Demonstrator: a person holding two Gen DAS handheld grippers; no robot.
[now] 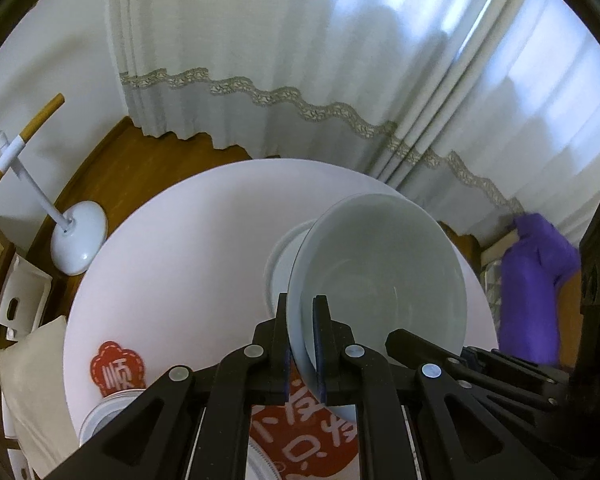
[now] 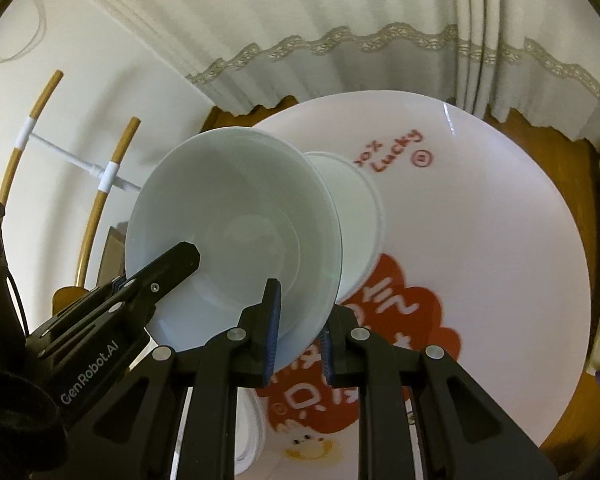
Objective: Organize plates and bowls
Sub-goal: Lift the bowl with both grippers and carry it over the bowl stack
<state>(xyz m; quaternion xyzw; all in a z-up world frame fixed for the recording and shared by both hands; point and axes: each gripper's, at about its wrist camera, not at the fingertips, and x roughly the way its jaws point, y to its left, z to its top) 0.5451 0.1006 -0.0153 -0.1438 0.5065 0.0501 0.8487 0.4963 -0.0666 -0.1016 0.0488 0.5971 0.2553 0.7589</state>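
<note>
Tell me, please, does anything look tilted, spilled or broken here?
Nothing looks spilled or broken. The pale bowl is tilted steeply on edge above the round table, because the left gripper and the right gripper both clamp its rim. A second bowl stands behind it.

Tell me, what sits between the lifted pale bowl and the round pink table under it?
A second white bowl: in the right wrist view it shows just behind the pale bowl, above the pink table. Whether the two bowls touch is unclear.
</note>
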